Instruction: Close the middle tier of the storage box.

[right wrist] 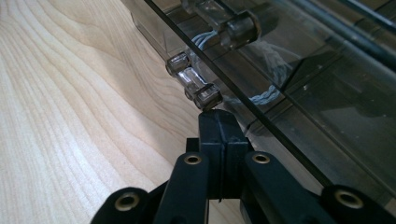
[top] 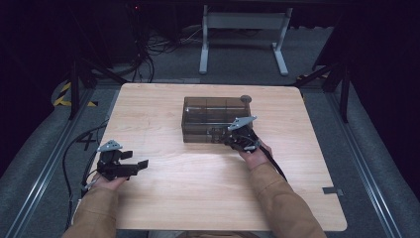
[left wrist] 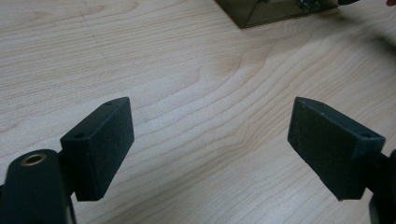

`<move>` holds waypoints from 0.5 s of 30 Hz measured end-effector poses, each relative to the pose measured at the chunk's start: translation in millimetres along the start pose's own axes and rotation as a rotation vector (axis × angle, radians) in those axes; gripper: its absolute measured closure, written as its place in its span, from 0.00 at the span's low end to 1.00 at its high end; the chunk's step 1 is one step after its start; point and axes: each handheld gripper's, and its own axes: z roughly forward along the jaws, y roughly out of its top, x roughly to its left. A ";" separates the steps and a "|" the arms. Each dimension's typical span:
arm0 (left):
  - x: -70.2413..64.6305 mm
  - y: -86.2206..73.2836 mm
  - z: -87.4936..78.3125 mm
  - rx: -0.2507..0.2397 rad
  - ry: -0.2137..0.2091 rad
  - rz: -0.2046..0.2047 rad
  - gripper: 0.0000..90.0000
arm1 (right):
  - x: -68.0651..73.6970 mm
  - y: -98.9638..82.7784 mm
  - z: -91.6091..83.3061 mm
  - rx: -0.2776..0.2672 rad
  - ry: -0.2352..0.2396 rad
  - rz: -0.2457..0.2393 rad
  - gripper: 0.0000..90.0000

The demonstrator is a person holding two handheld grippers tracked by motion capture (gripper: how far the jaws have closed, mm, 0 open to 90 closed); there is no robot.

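One smoky, see-through box (top: 216, 119) sits a little beyond the middle of the tabletop (top: 168, 188), its inside split into compartments and a small dark round knob at its far right corner. In the right gripper view, clear latch pieces (right wrist: 194, 86) stand along its near wall and a twisted pale cord (right wrist: 268, 93) lies inside behind the tinted plastic. The right gripper (top: 229, 135) is at the box's near right edge, its jaws pressed together with nothing between them, their tip just below one latch; whether it touches I cannot tell. The left gripper (top: 139, 164) rests well apart at the near left of the tabletop, jaws spread wide over bare wood. The tabletop is pale wood with a flowing grain and rounded corners. Around it the floor is grey carpet, with metal rails running along both sides, yellow-and-black striped tape (top: 64, 94) at the far left, a tangle of cables (top: 148, 49) behind, and the white legs of another table (top: 242, 39) in the dark background.
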 end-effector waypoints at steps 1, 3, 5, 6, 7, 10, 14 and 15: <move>0.0 0.0 0.0 0.000 0.000 0.000 0.17 | -0.1 0.1 0.1 -0.002 -0.004 -0.001 1.00; 0.0 0.0 0.1 0.001 0.000 0.001 0.17 | -0.3 0.1 0.3 -0.005 -0.007 -0.002 1.00; 0.0 0.0 0.0 0.000 0.000 0.000 0.17 | -0.1 0.1 -0.2 -0.011 -0.024 -0.005 1.00; 0.0 0.0 0.1 0.000 0.000 0.000 0.17 | -0.1 0.1 -0.5 -0.016 -0.030 -0.004 1.00; -0.1 0.0 0.1 0.001 0.001 0.001 0.17 | -0.4 0.3 -0.6 -0.023 -0.034 -0.002 1.00; -0.1 0.0 0.1 0.000 0.001 0.000 0.17 | -0.4 0.7 -1.4 -0.037 -0.052 0.001 1.00; 0.0 0.0 0.0 0.000 0.001 0.001 0.17 | -0.2 0.5 -0.7 -0.042 -0.074 -0.004 1.00; 0.0 0.0 0.0 0.000 0.001 0.000 0.17 | -0.2 0.4 -0.4 -0.043 -0.075 -0.004 1.00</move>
